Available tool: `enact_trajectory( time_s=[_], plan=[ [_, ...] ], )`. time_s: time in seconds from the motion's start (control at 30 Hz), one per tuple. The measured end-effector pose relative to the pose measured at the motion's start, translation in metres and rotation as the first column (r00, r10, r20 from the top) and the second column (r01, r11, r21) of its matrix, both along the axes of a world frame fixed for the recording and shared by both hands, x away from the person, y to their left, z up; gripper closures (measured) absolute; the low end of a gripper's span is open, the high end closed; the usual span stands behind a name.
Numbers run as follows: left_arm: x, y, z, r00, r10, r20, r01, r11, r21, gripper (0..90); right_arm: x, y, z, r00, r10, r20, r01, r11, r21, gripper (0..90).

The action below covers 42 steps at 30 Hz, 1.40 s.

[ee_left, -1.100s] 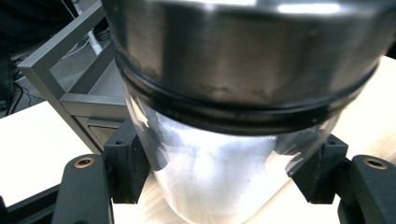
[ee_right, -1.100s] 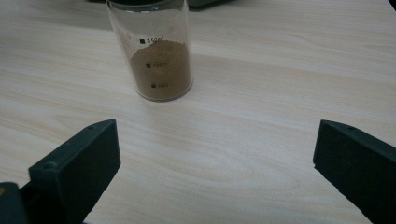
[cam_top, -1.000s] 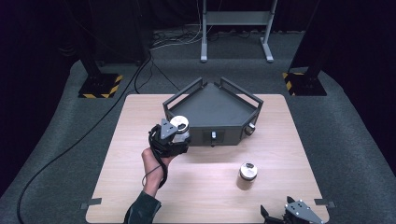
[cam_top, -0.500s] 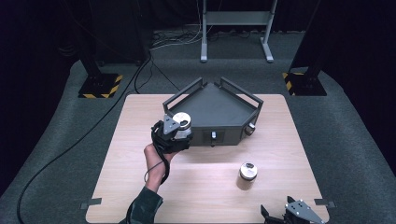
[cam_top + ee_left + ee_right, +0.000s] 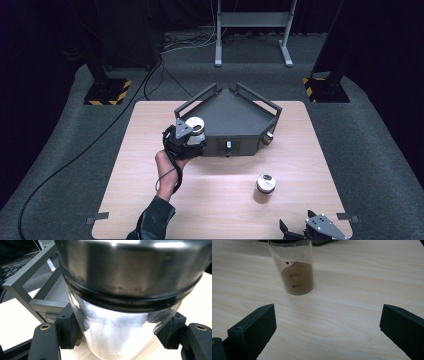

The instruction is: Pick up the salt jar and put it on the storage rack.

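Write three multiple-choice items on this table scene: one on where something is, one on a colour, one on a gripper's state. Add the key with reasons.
1. Where is the jar of brown powder?
A. Inside the grey tray
B. On the bare table, nearer the person than the tray
C. On the floor

2. What colour is the filling of the jar in the left gripper?
A. White
B. Green
C. Red

3. How does the right gripper stand?
A. Shut on a jar
B. Shut on nothing
C. Open, holding nothing

Key: 1 B, it stands on the wood apart from the grey tray. 2 A, white shows through the held jar. 3 C, its jaws stand wide apart over bare wood.
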<state>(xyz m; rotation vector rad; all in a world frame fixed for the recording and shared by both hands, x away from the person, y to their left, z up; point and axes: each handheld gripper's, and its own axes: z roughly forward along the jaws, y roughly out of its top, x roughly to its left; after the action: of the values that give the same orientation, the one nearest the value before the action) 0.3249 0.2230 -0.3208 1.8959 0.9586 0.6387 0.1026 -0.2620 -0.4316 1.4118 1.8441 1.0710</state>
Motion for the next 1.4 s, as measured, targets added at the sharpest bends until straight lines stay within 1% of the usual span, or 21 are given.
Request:
enact_trajectory(
  time_s=[0.1, 0.2, 0.37, 0.5, 0.67, 0.8, 0.97, 1.1, 1.17, 1.33, 1.4],
  plan=[
    [0.002, -0.001, 0.001, 1.0, 0.0, 0.0, 0.0, 1.0, -0.003, 31.5, 0.0, 0.0, 0.0, 1.0, 0.0, 0.001, 0.0, 1.0, -0.001, 0.0],
    [0.005, 0.001, 0.001, 1.0, -0.006, -0.004, 0.005, 0.9998, -0.018, 31.5, -0.001, -0.001, 0.0, 1.0, -0.001, 0.002, 0.001, 1.0, -0.001, 0.0],
    [0.009, -0.001, 0.003, 1.0, -0.004, -0.004, 0.004, 0.9999, -0.011, 31.5, 0.0, -0.001, -0.001, 1.0, -0.001, 0.0, 0.001, 1.0, 0.0, 0.0],
    [0.012, -0.002, 0.005, 1.0, 0.0, -0.005, 0.0, 0.9999, -0.016, 31.5, 0.0, 0.0, -0.001, 1.0, -0.001, -0.001, 0.001, 1.0, 0.0, 0.0],
    [0.017, -0.004, 0.008, 1.0, 0.002, -0.008, -0.002, 0.9999, -0.011, 31.5, 0.0, 0.0, -0.001, 1.0, -0.001, -0.006, 0.0, 1.0, -0.002, 0.0],
    [0.02, -0.006, 0.009, 1.0, 0.003, -0.009, -0.003, 0.9998, -0.02, 31.5, 0.001, 0.0, -0.001, 1.0, 0.0, -0.006, 0.0, 1.0, -0.003, 0.0],
    [0.025, -0.01, 0.012, 0.9999, 0.001, -0.01, -0.001, 0.9999, -0.011, 31.5, 0.0, -0.001, -0.001, 1.0, -0.001, -0.007, 0.001, 1.0, -0.003, 0.0],
    [0.029, -0.012, 0.013, 0.9999, -0.003, -0.014, 0.003, 1.0, -0.004, 31.5, 0.0, -0.001, -0.001, 1.0, -0.002, -0.006, 0.002, 1.0, -0.003, 0.0],
    [0.033, -0.011, 0.013, 0.9997, -0.009, -0.023, 0.009, 0.9999, -0.012, 31.5, 0.0, -0.002, -0.001, 1.0, 0.0, -0.005, 0.0, 1.0, -0.004, 0.0],
    [0.036, -0.012, 0.013, 0.9997, -0.003, -0.025, 0.002, 0.9999, -0.015, 31.5, -0.001, -0.002, -0.001, 1.0, 0.001, -0.002, -0.001, 1.0, -0.005, 0.0],
    [0.038, -0.014, 0.014, 0.9995, 0.011, -0.03, -0.011, 0.9998, -0.015, 31.5, -0.001, -0.002, -0.001, 1.0, 0.001, -0.003, -0.001, 1.0, -0.006, 0.0]
  ],
)
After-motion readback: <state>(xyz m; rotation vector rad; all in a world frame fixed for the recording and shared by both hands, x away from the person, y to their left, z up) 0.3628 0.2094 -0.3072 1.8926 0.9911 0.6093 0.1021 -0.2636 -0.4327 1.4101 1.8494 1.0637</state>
